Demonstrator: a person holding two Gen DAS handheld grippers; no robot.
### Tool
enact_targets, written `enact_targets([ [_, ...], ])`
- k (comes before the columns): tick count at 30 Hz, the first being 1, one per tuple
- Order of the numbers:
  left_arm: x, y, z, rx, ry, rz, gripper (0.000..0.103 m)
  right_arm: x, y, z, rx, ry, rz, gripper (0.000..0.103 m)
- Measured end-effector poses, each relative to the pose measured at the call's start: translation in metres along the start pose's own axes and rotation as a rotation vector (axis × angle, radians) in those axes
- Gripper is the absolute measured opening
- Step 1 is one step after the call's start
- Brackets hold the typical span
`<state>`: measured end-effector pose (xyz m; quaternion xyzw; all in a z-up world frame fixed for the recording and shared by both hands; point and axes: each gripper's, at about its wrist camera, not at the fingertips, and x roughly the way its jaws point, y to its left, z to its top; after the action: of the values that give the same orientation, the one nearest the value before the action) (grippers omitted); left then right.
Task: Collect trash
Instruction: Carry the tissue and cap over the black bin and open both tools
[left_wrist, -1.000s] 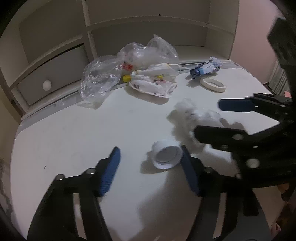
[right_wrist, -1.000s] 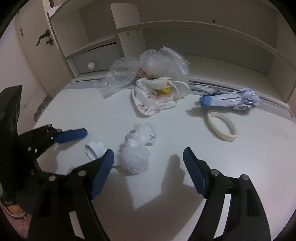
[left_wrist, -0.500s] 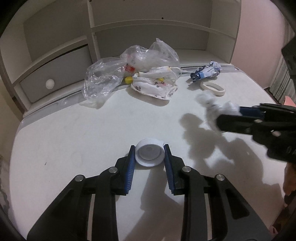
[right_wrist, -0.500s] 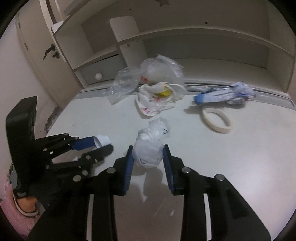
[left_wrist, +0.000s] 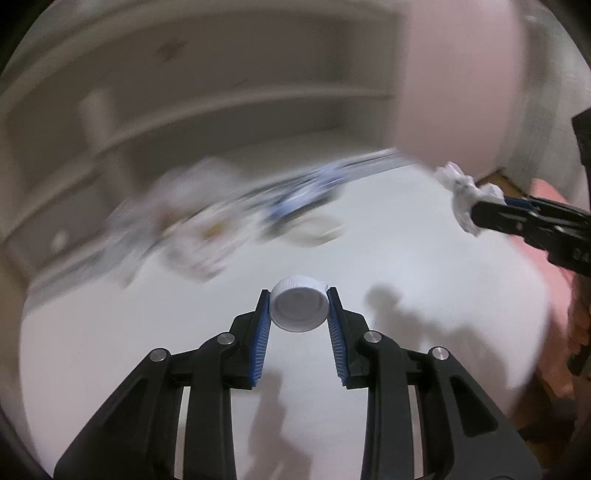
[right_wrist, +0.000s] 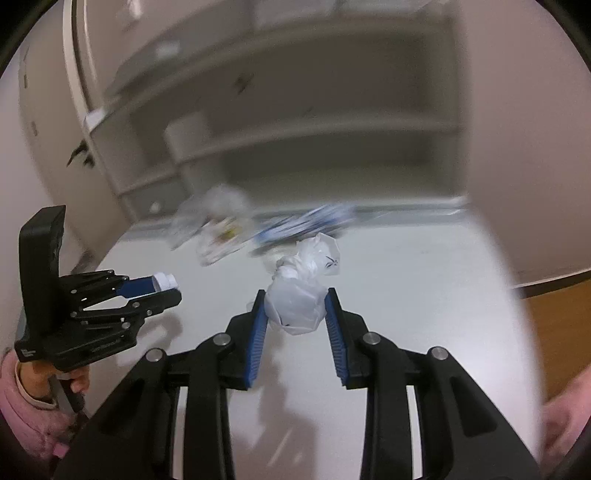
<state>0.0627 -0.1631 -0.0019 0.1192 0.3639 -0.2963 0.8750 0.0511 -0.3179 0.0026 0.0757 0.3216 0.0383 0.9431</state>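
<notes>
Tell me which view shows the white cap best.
The left wrist view: the cap sits centred and sharp, open side toward the camera, clamped between the left gripper pads. The right wrist view shows only its edge poking past that gripper's fingers.

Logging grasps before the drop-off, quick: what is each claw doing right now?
Left claw: closed on the white bottle cap.
Right claw: closed on the knotted white plastic bag.
</notes>
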Motion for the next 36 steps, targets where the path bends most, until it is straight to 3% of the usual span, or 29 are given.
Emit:
enact_targets([
  [4,-0.002,-0.099,0.021,0.160,-0.033,-0.187,0.029,-0.096,-0.068,-0.024,0.117,-0.105,-0.148,0.031],
  [7,0.001,-0.187,0.016,0.291,-0.012,-0.363,0.029,-0.145,-0.113,-0.058,0.213,-0.116,-0.268,0.031],
  [10,0.015,-0.263,-0.013,0.358,0.075,-0.541,0.029,-0.176,-0.164,-0.112,0.344,-0.049,-0.382,0.031],
  [12,0.038,-0.306,-0.047,0.387,0.176,-0.628,0.029,-0.172,-0.202,-0.163,0.465,0.081,-0.364,0.031],
  [16,0.103,-0.360,-0.111,0.479,0.357,-0.591,0.029,-0.126,-0.253,-0.255,0.610,0.333,-0.345,0.031],
  [19,0.150,-0.374,-0.143,0.489,0.453,-0.532,0.029,-0.097,-0.275,-0.305,0.710,0.454,-0.291,0.031],
  [24,0.185,-0.382,-0.166,0.451,0.563,-0.514,0.029,-0.084,-0.289,-0.324,0.772,0.487,-0.211,0.031],
  [29,0.188,-0.384,-0.167,0.444,0.578,-0.530,0.029,-0.076,-0.290,-0.325,0.802,0.509,-0.191,0.034],
  [30,0.189,-0.386,-0.166,0.441,0.574,-0.530,0.040,-0.077,-0.292,-0.326,0.827,0.506,-0.179,0.053],
  [31,0.188,-0.386,-0.166,0.431,0.567,-0.531,0.069,-0.074,-0.292,-0.325,0.843,0.507,-0.179,0.085],
  [32,0.187,-0.384,-0.166,0.410,0.548,-0.533,0.084,-0.076,-0.294,-0.324,0.860,0.501,-0.198,0.094],
  [33,0.184,-0.383,-0.167,0.391,0.519,-0.544,0.097,-0.080,-0.295,-0.323,0.861,0.478,-0.219,0.096],
  [36,0.173,-0.387,-0.167,0.396,0.498,-0.583,0.097,-0.094,-0.302,-0.321,0.867,0.437,-0.304,0.096],
])
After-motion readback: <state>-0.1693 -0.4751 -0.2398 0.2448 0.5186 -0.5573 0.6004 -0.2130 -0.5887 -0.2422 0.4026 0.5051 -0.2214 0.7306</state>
